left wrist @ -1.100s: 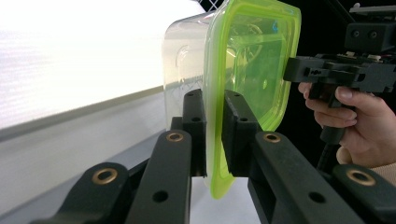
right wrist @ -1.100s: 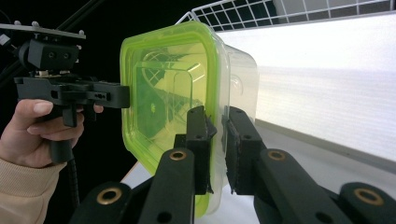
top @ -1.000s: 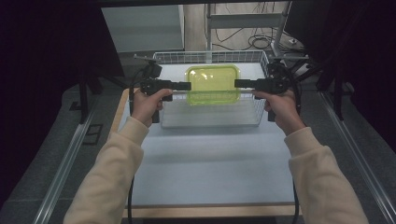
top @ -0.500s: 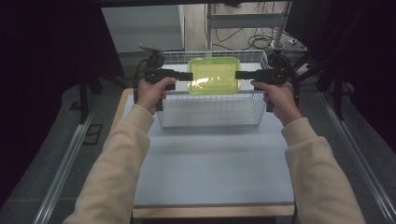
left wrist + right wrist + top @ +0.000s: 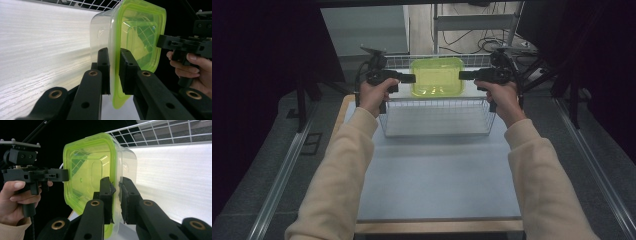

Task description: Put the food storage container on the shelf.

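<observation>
Container (image 5: 437, 76) pinched between level, outstretched left gripper (image 5: 408, 78) and right gripper (image 5: 466, 75).

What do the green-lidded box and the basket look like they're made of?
The box looks like clear, glossy plastic: the table shows through its wall. Its lid seems translucent yellow-green plastic, smooth and shiny. The basket appears to be thin white-coated metal wire in an open grid.

In the left gripper view, the lower corner of the lime-green plastic lid (image 5: 140, 50) on the clear plastic container (image 5: 101, 32) is cut off by the bottom edge. The left tongs (image 5: 114, 72) cover part of its rim. The white wire basket (image 5: 437, 117) hides the bench's (image 5: 437, 185) far edge.
</observation>
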Available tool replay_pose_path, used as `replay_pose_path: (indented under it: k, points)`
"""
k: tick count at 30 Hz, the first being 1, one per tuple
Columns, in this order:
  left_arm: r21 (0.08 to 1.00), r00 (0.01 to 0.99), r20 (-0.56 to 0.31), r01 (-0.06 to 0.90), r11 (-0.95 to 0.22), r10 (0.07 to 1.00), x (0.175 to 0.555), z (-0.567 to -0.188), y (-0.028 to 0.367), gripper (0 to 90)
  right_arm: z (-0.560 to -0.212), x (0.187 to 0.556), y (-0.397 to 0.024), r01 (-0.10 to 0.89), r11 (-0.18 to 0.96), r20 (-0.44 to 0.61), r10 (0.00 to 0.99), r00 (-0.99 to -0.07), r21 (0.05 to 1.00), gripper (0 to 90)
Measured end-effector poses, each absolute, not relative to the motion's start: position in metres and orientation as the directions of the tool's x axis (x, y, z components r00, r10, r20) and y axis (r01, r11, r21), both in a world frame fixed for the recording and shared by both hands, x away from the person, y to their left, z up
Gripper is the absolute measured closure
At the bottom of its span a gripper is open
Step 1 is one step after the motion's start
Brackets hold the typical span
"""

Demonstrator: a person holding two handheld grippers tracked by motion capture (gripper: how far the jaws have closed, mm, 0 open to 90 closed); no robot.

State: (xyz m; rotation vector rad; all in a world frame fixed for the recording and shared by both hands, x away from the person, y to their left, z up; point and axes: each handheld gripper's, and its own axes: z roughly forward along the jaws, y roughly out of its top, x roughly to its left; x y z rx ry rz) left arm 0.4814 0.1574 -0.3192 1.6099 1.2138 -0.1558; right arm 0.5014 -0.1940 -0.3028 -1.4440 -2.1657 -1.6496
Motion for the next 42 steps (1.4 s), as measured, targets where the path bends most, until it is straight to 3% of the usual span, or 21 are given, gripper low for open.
replay_pose_path:
  k: [11, 17, 21, 26, 28, 29, 30, 37, 42]
  points:
    - [0.631, 0.449, -0.669, 0.764, 0.133, 0.593, 0.496, -0.329, 0.16, 79.8, -0.311, 0.515, -0.191, 0.706, -0.036, 0.56, 0.638, -0.529, 0.708, 80.0]
    - [0.645, 0.44, -0.643, 0.752, 0.134, 0.627, 0.5, -0.328, 0.154, 75.8, -0.316, 0.52, -0.189, 0.688, -0.041, 0.54, 0.654, -0.53, 0.724, 77.2]
    - [0.654, 0.431, -0.625, 0.745, 0.135, 0.651, 0.506, -0.334, 0.148, 65.1, -0.32, 0.523, -0.186, 0.665, -0.03, 0.492, 0.699, -0.519, 0.746, 69.6]
    - [0.669, 0.419, -0.609, 0.727, 0.153, 0.674, 0.507, -0.337, 0.144, 55.3, -0.322, 0.525, -0.184, 0.651, -0.021, 0.468, 0.713, -0.522, 0.759, 67.6]
    - [0.677, 0.427, -0.606, 0.719, 0.154, 0.671, 0.508, -0.338, 0.144, 48.8, -0.322, 0.524, -0.182, 0.633, 0.017, 0.413, 0.745, -0.524, 0.774, 54.5]
    - [0.677, 0.427, -0.606, 0.719, 0.154, 0.671, 0.508, -0.338, 0.144, 44.3, -0.322, 0.524, -0.182, 0.633, 0.017, 0.413, 0.745, -0.524, 0.774, 54.5]
    - [0.68, 0.428, -0.605, 0.716, 0.158, 0.671, 0.507, -0.337, 0.144, 40.4, -0.321, 0.522, -0.182, 0.62, 0.035, 0.382, 0.759, -0.526, 0.784, 48.6]
    - [0.719, 0.451, -0.587, 0.672, 0.178, 0.672, 0.492, -0.33, 0.157, 28.1, -0.314, 0.505, -0.188, 0.551, 0.033, 0.342, 0.752, -0.563, 0.834, 41.7]
    - [0.747, 0.481, -0.549, 0.65, 0.142, 0.684, 0.474, -0.325, 0.159, 25.3, -0.312, 0.491, -0.193, 0.513, 0.044, 0.319, 0.736, -0.597, 0.857, 40.5]
